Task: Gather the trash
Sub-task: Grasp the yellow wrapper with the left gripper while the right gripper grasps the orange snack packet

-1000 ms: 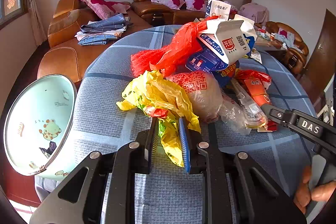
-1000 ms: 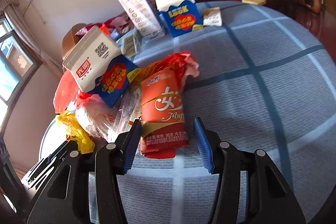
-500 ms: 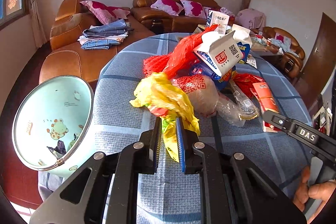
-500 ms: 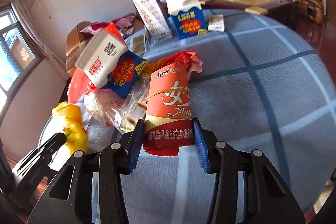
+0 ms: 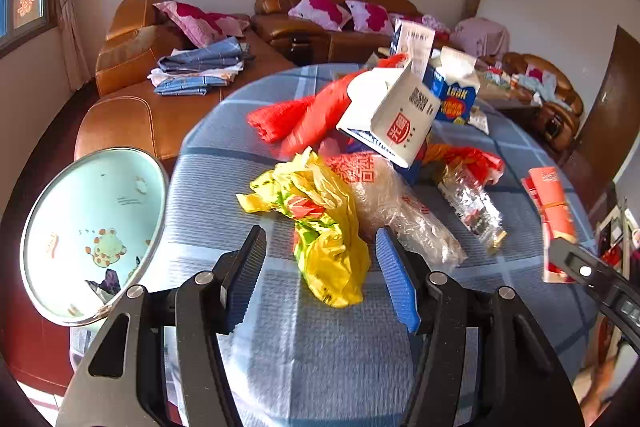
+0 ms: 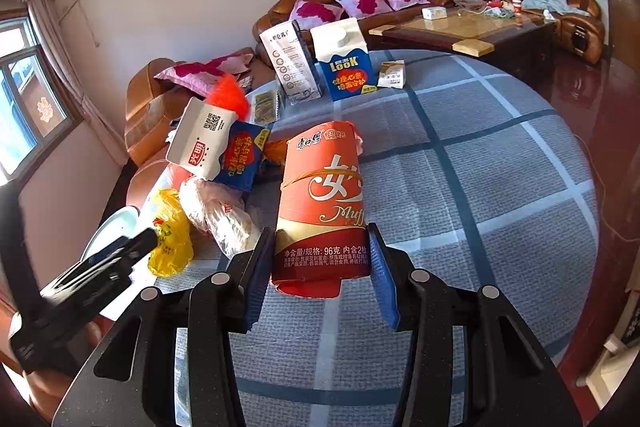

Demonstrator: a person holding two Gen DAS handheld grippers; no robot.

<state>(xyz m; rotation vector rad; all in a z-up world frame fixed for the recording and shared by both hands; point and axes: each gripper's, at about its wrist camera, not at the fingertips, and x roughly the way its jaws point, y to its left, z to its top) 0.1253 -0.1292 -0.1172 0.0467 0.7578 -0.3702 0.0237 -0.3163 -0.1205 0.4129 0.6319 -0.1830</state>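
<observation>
Two grippers are at work: the right gripper (image 6: pixel 322 273) pinches the red muffin wrapper (image 6: pixel 323 205) between its pads, lifted off the checked tablecloth (image 6: pixel 500 187). The left gripper (image 5: pixel 320 277) has just been opening, its jaws now spread either side of the yellow plastic bag (image 5: pixel 320 223), which lies loose on the cloth and seems untouched by the pads. To its left waits the pale green bin (image 5: pixel 94 231); carry the wrapper across level, release only over the rim, then re-grip the bag deeper.
</observation>
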